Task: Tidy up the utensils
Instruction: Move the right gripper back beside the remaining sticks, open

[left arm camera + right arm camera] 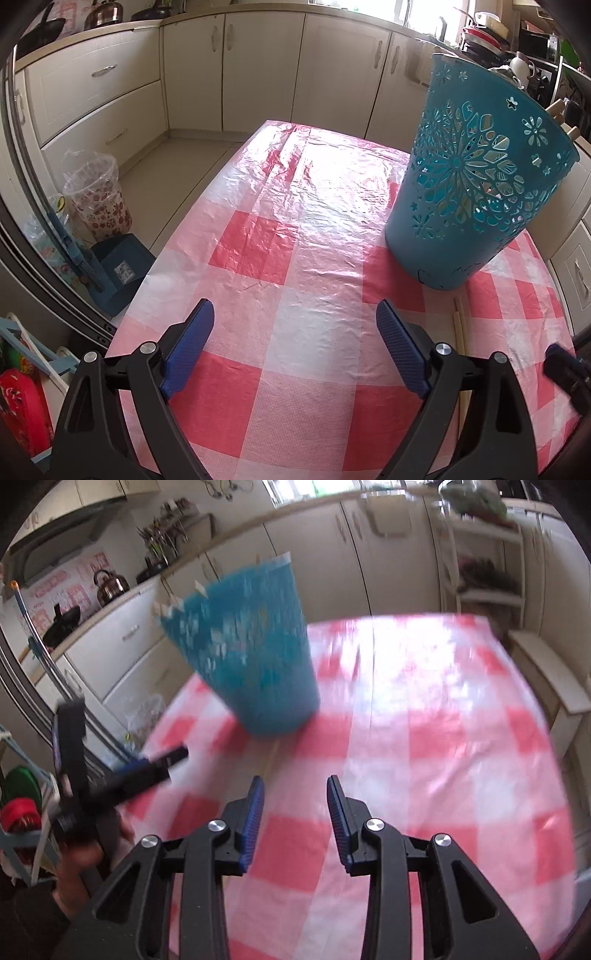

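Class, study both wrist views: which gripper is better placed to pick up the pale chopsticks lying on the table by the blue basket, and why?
Probably the right. The chopsticks lie between the left gripper and the right gripper, just ahead of the right one's open fingers. The left one aims at bare tablecloth beside the basket.

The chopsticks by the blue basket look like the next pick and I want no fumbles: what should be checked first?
1. Right gripper empty, jaws apart: ok.
2. Left gripper open, holding nothing: ok.
3. Chopsticks free on the tablecloth: ok.
4. Blue basket upright: ok.
5. Room left in basket: cannot tell.
6. Right wrist view sharp: not ok, blurred.
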A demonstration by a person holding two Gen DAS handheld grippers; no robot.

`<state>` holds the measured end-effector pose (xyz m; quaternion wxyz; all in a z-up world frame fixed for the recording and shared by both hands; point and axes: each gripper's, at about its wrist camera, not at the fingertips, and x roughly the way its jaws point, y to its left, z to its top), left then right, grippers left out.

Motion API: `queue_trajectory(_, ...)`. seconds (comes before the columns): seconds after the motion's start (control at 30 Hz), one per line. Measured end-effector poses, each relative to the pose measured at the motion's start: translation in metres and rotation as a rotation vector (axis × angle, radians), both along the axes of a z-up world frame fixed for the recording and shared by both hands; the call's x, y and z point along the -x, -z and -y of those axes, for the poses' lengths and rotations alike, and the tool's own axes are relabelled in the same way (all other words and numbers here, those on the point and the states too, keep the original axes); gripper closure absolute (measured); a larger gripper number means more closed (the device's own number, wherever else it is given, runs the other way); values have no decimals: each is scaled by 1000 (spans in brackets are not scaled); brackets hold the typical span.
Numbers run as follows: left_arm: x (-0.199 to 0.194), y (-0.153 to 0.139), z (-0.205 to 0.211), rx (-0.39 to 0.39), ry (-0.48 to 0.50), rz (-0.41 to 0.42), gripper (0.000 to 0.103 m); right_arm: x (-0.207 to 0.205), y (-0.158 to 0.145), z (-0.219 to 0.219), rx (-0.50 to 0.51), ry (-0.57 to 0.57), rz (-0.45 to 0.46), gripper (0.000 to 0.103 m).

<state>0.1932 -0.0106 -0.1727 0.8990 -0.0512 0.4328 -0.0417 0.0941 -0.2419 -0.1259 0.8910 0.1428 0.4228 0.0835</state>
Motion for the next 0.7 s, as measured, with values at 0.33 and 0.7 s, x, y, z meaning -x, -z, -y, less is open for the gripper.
queue_trajectory(0.33, 0, 0, 0, 11, 4, -5, 18, -4, 22, -29, 25, -76, -58, 70)
queue_trajectory(0.7, 1, -2, 0, 17, 9, -2, 18, -28, 32, -55, 117, -86, -59, 75)
